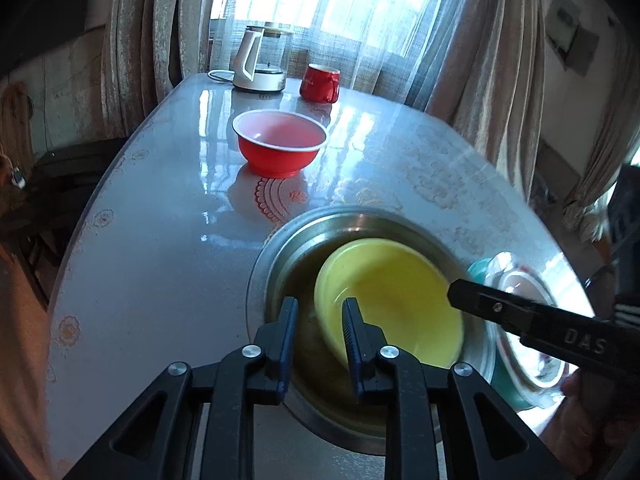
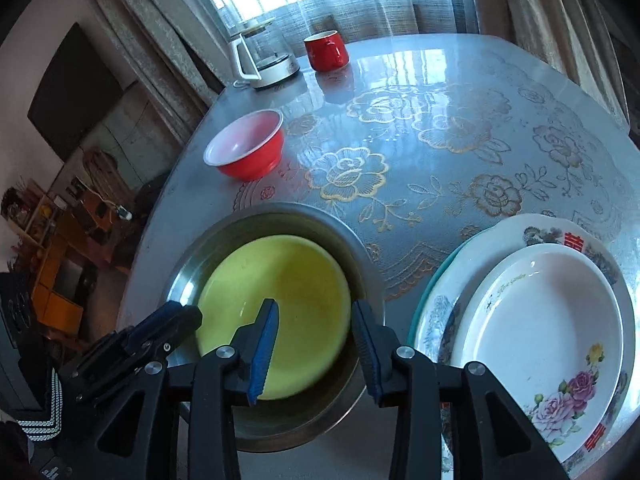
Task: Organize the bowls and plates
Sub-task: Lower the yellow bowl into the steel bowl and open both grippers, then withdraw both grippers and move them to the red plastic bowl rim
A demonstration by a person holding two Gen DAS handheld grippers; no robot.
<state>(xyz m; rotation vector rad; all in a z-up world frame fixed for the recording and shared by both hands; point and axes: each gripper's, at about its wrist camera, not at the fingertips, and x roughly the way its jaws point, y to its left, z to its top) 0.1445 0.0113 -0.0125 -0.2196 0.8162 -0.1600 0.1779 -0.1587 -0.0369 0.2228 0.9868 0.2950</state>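
Yellow bowl [image 2: 276, 312] now sits nested in the steel bowl [image 2: 224, 240], both grippers released off it, leaving the far red bowl [image 2: 246, 146] unstacked.

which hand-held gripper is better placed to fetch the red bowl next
Probably the left hand-held gripper. The red plastic bowl lies ahead on its side of the round steel basin, a clear path. The right hand-held gripper sits nearer the stacked white floral plates, with the basin between it and the bowl.

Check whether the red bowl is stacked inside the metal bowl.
No, the red bowl stands alone on the table, while the metal bowl holds a yellow bowl.
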